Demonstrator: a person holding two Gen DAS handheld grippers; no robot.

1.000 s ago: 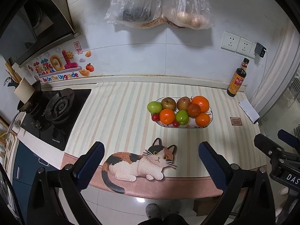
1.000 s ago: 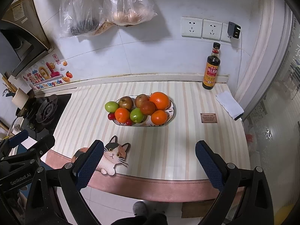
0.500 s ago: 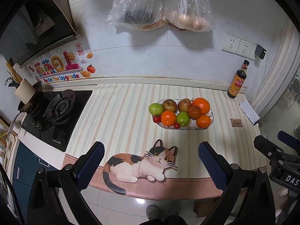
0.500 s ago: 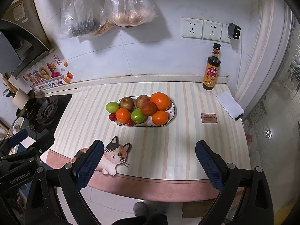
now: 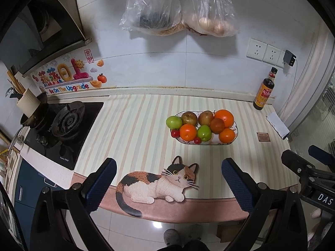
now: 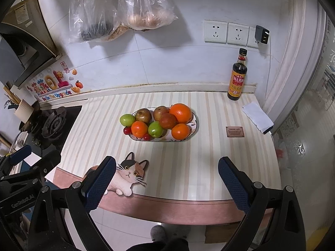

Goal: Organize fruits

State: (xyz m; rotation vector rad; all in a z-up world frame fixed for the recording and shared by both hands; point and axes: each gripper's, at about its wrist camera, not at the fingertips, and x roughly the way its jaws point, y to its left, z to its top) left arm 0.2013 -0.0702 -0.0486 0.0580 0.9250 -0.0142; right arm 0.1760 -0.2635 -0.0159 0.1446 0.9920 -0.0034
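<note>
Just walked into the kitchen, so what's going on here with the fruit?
A person holds two grippers at the counter's front edge, the left gripper and right gripper both open and empty. The fruit sits untouched on the oval plate mid-counter. Sorting hasn't started.

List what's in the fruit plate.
The plate holds three oranges, two green apples, two brownish apples, one dark red fruit and two small red fruits. Anything underneath the pile is covered.

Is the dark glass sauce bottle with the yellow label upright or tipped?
Upright: the dark glass sauce bottle with the yellow label stands on its base, cap up.
</note>
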